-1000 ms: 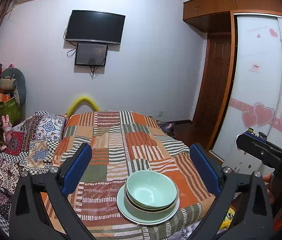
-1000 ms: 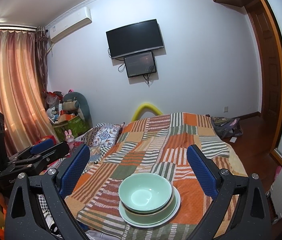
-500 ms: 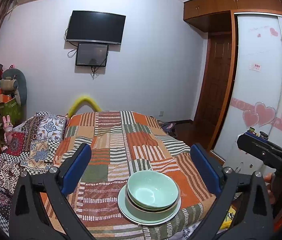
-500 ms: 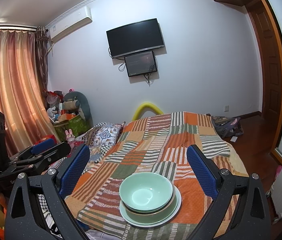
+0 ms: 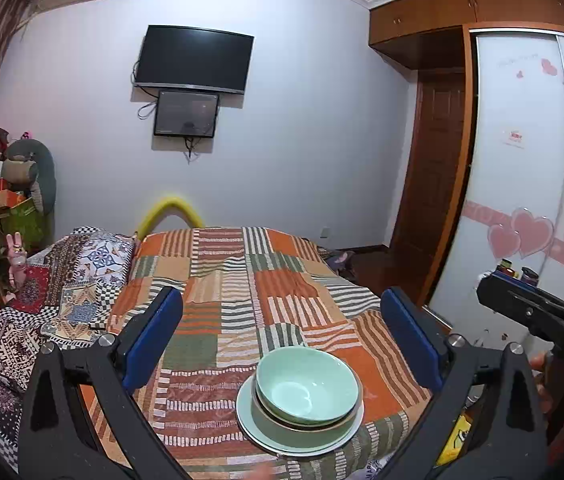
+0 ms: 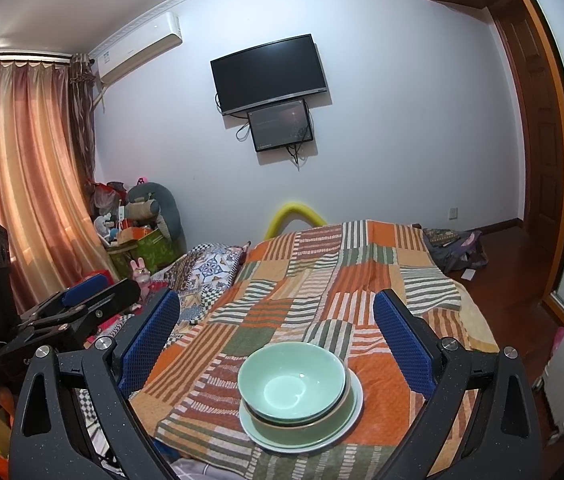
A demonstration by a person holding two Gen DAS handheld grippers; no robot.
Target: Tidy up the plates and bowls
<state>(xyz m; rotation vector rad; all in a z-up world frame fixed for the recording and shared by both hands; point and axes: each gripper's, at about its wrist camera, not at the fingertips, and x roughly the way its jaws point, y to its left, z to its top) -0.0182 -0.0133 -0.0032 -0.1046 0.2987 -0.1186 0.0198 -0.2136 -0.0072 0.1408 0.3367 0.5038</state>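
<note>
While both grippers hover with jaws spread and empty, 2 green bowls sit nested on a plate at lower centre, on the patchwork bed — stacking looks finished; next, likely, lifting the stack level.

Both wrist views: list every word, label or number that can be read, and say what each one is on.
"DAS": partial letters on the side of the right gripper, cut off by the picture's edge.
Sticker on the wardrobe door: red print, too small to read.
Faint writing above it on the door: illegible.
Label on the air conditioner: too blurred to read.
</note>
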